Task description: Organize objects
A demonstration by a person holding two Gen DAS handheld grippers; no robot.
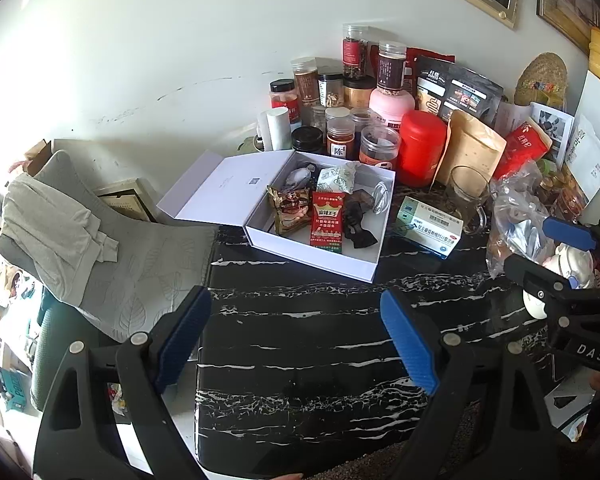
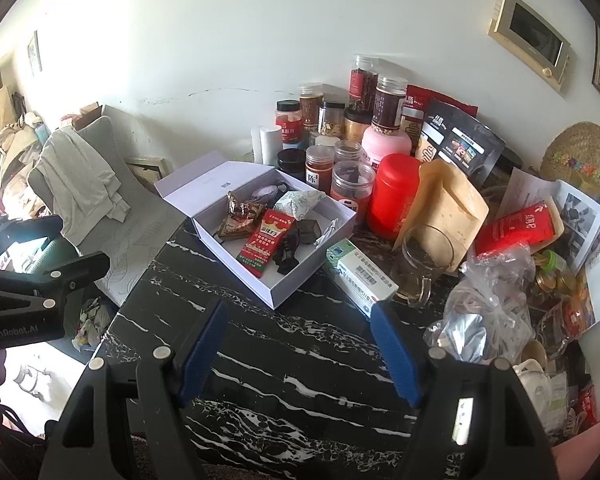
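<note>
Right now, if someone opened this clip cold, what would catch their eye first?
Probably the open white box in the middle of the black marble table, holding snack packets including a red packet. Behind it, against the wall, stands a crowd of jars, with a bright red canister at the box's far right corner. Both the left gripper and right gripper hang open and empty over bare tabletop.

One white box (image 1: 332,264); one red canister (image 1: 420,148); one glass mug (image 1: 470,192).
</note>
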